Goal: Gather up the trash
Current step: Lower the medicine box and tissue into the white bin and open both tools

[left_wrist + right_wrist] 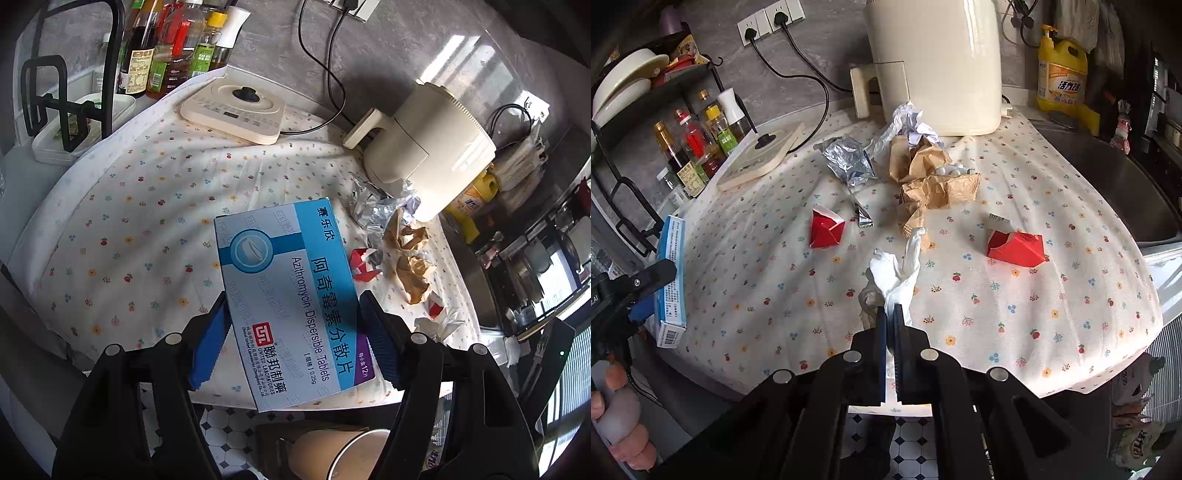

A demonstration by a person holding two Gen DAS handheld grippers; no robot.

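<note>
My left gripper (293,299) is shut on a blue and white medicine box (280,266), holding it by its long sides above the flowered tablecloth (129,221). The same medicine box (670,280) shows at the left edge of the right wrist view. My right gripper (890,310) is shut on the near end of a crumpled white tissue (894,273) near the table's front edge. Farther back lie two red cartons (827,230) (1015,247), crumpled brown paper (931,181), silver foil (849,158) and a white paper ball (912,122).
A cream air fryer (934,62) stands at the back, a flat kettle base (757,158) and sauce bottles (694,147) to the left. A sink (1108,184) and yellow detergent bottle (1062,74) lie right. A paper cup (332,454) sits below the table's front edge.
</note>
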